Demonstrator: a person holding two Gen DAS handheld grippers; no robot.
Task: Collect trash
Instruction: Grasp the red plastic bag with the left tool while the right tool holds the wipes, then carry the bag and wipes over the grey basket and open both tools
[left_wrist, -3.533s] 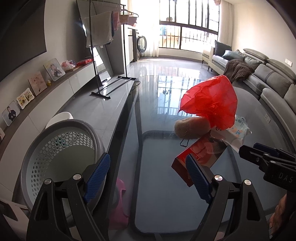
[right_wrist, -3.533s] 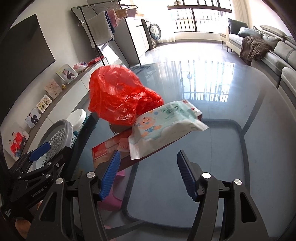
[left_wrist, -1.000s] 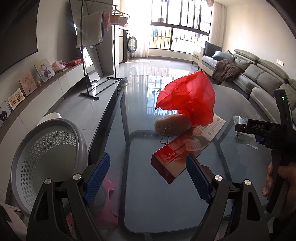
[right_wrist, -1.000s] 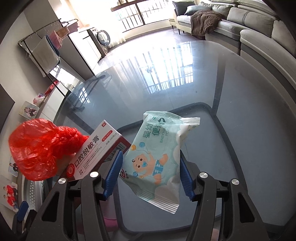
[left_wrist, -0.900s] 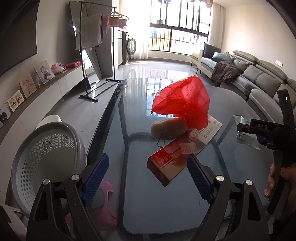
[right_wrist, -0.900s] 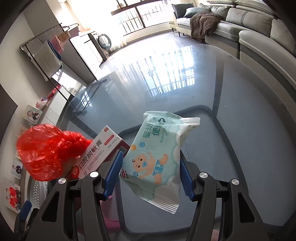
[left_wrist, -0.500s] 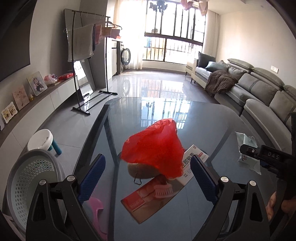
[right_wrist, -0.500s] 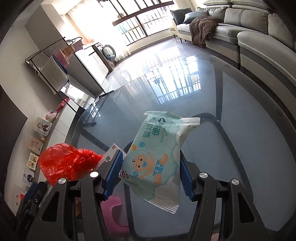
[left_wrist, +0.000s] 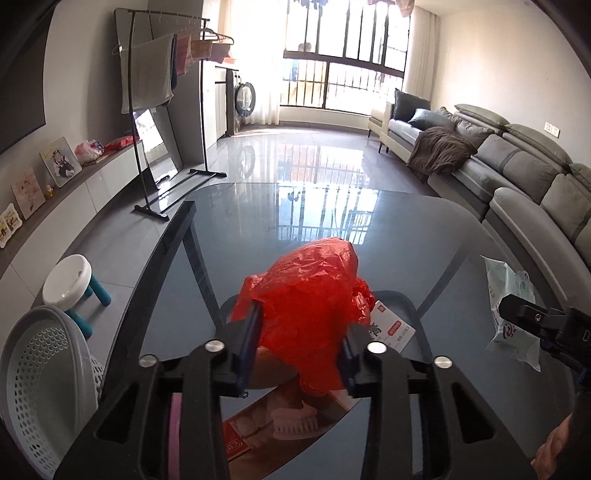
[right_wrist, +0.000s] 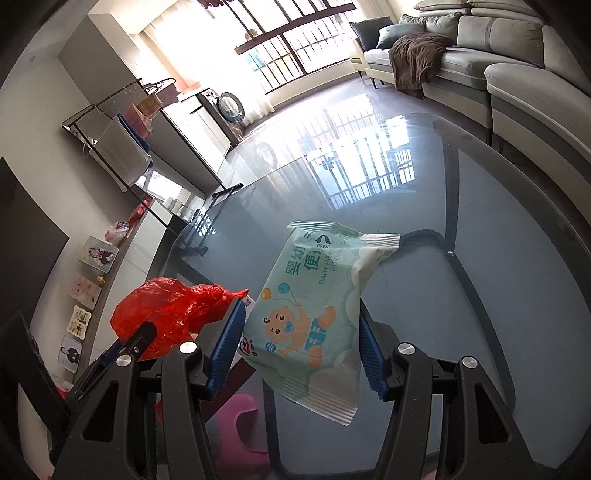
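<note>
A crumpled red plastic bag lies on the glass table, on top of a red and white toothpaste box and a brown lump. My left gripper has its jaws closing, and both blue pads press into the bag's near side. My right gripper is shut on a pale green pack of baby wipes and holds it above the glass. The left wrist view also shows the pack at the far right. In the right wrist view, the red bag sits at the lower left.
A perforated grey laundry basket stands on the floor left of the table, with a white stool behind it. A pink stool shows through the glass. A clothes rack is at the back left and a grey sofa along the right.
The left gripper's jaws went from wide apart to closed on the red bag, which now sits lower and nearer in its view. The right gripper still holds the wipes pack.
</note>
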